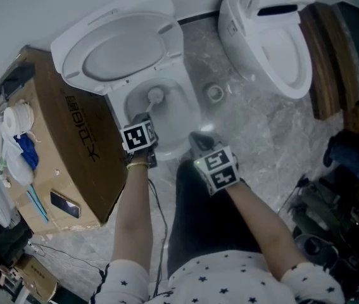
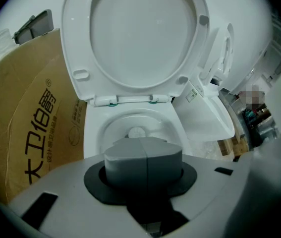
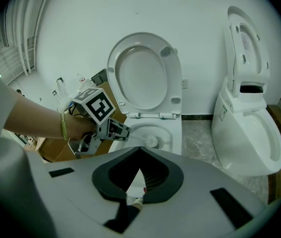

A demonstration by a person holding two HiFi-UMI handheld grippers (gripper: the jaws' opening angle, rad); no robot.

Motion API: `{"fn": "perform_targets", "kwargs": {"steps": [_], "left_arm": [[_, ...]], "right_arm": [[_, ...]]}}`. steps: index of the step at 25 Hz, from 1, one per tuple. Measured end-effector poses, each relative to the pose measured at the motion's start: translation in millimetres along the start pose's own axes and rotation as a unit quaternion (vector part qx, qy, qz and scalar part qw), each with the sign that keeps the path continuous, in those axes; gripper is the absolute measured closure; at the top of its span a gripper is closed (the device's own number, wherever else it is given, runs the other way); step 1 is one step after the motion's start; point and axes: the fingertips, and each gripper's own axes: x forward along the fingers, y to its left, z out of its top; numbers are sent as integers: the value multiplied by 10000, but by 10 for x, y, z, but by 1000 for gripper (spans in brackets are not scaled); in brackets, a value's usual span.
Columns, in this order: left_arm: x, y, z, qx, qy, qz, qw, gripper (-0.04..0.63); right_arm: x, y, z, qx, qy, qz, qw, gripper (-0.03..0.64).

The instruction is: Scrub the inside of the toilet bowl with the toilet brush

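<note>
While the left claw (image 1: 144, 120) is clenched on the handle of the toilet brush (image 1: 156, 95), the brush's white bristle head sits low inside the toilet bowl (image 1: 185, 103), roughly in the middle of it. In the left gripper view the two grey pads are pressed flat together with only a seam between them. You can't really see the handle there, just the brush head poking out right above the pads. The right gripper view shows it better: a thin white handle runs from the tip of that claw down to the head in the bowl.

The right claw (image 1: 198, 138) is released and empty, with its jaws apart and nothing between them. It hangs just in front of the bowl's front edge, close to the right of the left one and not touching the brush.

The toilet seat (image 1: 122, 49) is flipped up and standing upright behind the bowl. A cardboard box (image 1: 78, 151) with printed characters on its side sits just beside the toilet on its left. Some white stuff, a blue cloth (image 1: 27, 151) and a dark phone (image 1: 65, 204) lie on top of it.

A second toilet (image 1: 280, 49) stands off to the right with its lid up too, and there's marbled floor (image 1: 249, 125) between the two. A small round thing (image 1: 214, 93) sits on that floor; can't tell what it is. The person's left wrist has a green band (image 3: 62, 125) on it.
</note>
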Motion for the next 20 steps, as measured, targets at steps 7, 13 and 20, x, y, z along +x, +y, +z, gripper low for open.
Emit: {"fn": "perform_targets", "kwargs": {"steps": [7, 13, 20], "left_arm": [[-43, 64, -11, -88, -43, 62, 9999, 448], [-133, 16, -18, -126, -133, 60, 9998, 448], [-464, -112, -136, -232, -280, -27, 9993, 448]], "right_arm": [[-20, 12, -10, -17, -15, -6, 10000, 611], [-94, 24, 24, -69, -70, -24, 9999, 611], [-297, 75, 96, -156, -220, -61, 9996, 611]]}}
